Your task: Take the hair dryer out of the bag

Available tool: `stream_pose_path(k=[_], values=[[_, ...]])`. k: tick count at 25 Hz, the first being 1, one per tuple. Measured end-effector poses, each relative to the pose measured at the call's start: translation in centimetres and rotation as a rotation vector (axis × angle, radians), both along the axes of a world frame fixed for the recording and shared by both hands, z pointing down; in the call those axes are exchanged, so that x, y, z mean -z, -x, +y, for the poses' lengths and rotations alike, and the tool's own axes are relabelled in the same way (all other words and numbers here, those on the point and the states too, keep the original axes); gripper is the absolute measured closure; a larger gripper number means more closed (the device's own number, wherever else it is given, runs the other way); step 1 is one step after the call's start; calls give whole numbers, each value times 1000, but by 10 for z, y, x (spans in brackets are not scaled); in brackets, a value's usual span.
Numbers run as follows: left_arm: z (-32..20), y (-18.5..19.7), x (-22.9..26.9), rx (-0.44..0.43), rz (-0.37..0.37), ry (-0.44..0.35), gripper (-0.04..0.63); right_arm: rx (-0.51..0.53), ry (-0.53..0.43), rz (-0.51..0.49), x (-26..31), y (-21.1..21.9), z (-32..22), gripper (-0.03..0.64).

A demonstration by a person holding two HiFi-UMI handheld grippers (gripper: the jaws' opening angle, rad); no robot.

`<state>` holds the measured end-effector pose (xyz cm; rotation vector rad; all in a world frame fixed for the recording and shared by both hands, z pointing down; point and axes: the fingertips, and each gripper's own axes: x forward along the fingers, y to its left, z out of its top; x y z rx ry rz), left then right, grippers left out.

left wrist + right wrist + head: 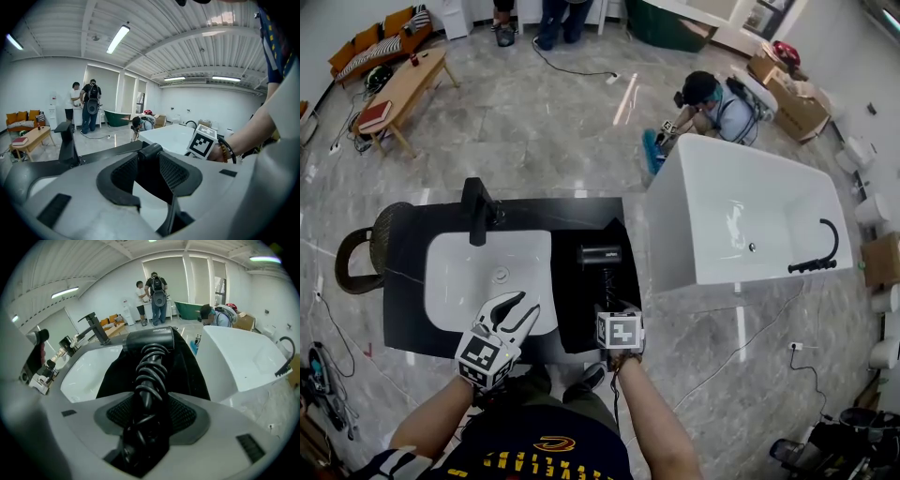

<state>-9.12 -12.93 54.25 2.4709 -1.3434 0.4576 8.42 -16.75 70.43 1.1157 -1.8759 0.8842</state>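
A black hair dryer [600,255] lies on a black bag [581,309] spread over the dark counter to the right of the white sink [455,281]. Its handle, wrapped in coiled cord [150,373], runs back between the jaws of my right gripper [613,311], which is shut on it. In the right gripper view the dryer's head [149,340] points away, with bag fabric [190,366] under it. My left gripper [517,309] hangs open over the sink's front rim and holds nothing. In the left gripper view the dryer head [151,151] shows beyond the open jaws.
A black faucet [476,211] stands at the sink's back. Close on the right is a white bathtub [750,225], with a person [712,101] crouched behind it. A round wicker chair [370,248] sits to the left. Farther back are a wooden coffee table [403,89] and standing people.
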Motion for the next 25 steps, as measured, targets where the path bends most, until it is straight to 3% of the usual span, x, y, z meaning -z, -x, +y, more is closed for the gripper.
stream_pose_path(k=[7, 12, 16, 20, 25], values=[[-4, -4, 10, -9, -8, -24, 449, -36, -113, -4, 35, -13, 1, 417], [-10, -7, 22, -14, -6, -56, 449, -86, -217, -94, 85, -22, 5, 417], [-18, -5, 39, -1, 4, -93, 449, -48, -318, -214, 143, -6, 11, 417], [-24, -17, 82, -1, 80, -138, 449, 13, -453, -283, 207, 11, 21, 417], [-4, -56, 141, -73, 213, -194, 449, 17, -577, -324, 264, 18, 41, 419]])
